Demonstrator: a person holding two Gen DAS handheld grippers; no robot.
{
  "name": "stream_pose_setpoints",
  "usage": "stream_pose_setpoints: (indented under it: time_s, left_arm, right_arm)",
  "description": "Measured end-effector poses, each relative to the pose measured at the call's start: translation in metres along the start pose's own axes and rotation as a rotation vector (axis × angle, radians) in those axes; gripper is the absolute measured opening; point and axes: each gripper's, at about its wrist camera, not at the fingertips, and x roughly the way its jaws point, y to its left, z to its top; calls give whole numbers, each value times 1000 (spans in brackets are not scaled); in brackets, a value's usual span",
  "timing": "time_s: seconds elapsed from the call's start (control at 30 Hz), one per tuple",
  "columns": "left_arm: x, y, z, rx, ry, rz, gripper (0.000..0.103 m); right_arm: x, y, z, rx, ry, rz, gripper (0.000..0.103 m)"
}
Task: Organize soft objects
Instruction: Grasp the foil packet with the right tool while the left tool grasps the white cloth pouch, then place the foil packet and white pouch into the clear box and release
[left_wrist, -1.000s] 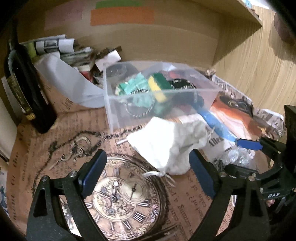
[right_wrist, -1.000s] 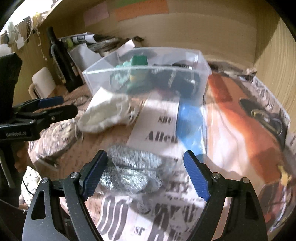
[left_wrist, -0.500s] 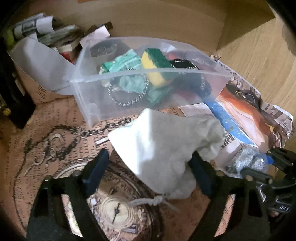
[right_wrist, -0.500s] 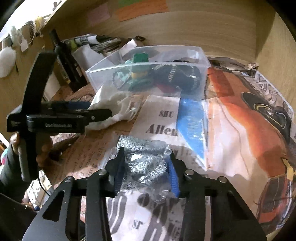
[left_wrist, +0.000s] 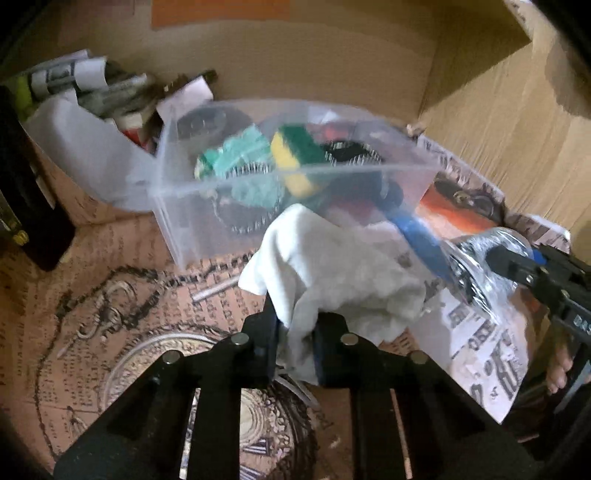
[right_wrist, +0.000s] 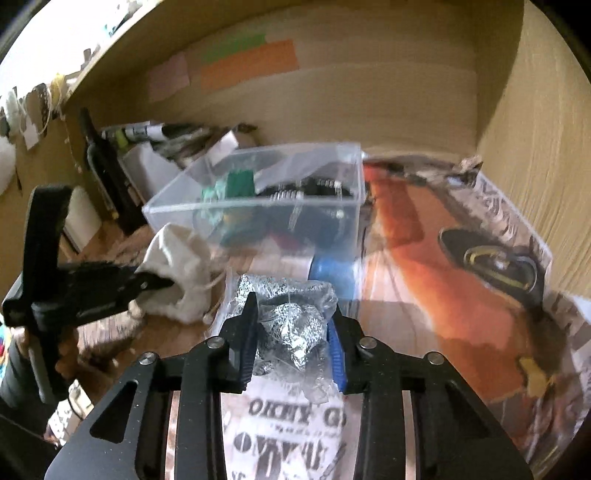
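My left gripper (left_wrist: 295, 332) is shut on a white cloth pouch (left_wrist: 340, 266) and holds it just in front of the clear plastic bin (left_wrist: 207, 206). My right gripper (right_wrist: 291, 332) is shut on a clear bag of silver scouring pads (right_wrist: 291, 317), lifted a little above the printed paper. The bin holds a green-and-yellow sponge (left_wrist: 295, 155), teal cloth and dark hair ties. In the right wrist view the left gripper (right_wrist: 155, 284) and the pouch (right_wrist: 181, 266) are at the left, the bin (right_wrist: 258, 206) behind. The bag also shows at the right of the left wrist view (left_wrist: 476, 266).
A dark bottle (right_wrist: 107, 177) and a box of papers and markers (left_wrist: 92, 122) stand at the back left. A blue strip (left_wrist: 421, 236) lies on the paper by the bin. A wooden wall (right_wrist: 535, 129) closes the right side.
Both grippers have shut: the left on the white pouch, the right on the bag of scouring pads. Both objects have lifted off the surface and moved toward the bin.
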Motion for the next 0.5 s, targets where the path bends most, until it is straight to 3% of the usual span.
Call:
stream_pose_setpoints:
  time_s: [0.27, 0.5]
  left_arm:
    - [-43, -1, 30, 7, -151, 20, 15]
    - [-51, 2, 69, 3, -228, 58, 15]
  right_arm:
    - [-9, -3, 37, 2, -117, -1, 30]
    - [-9, 3, 67, -23, -202, 11, 30]
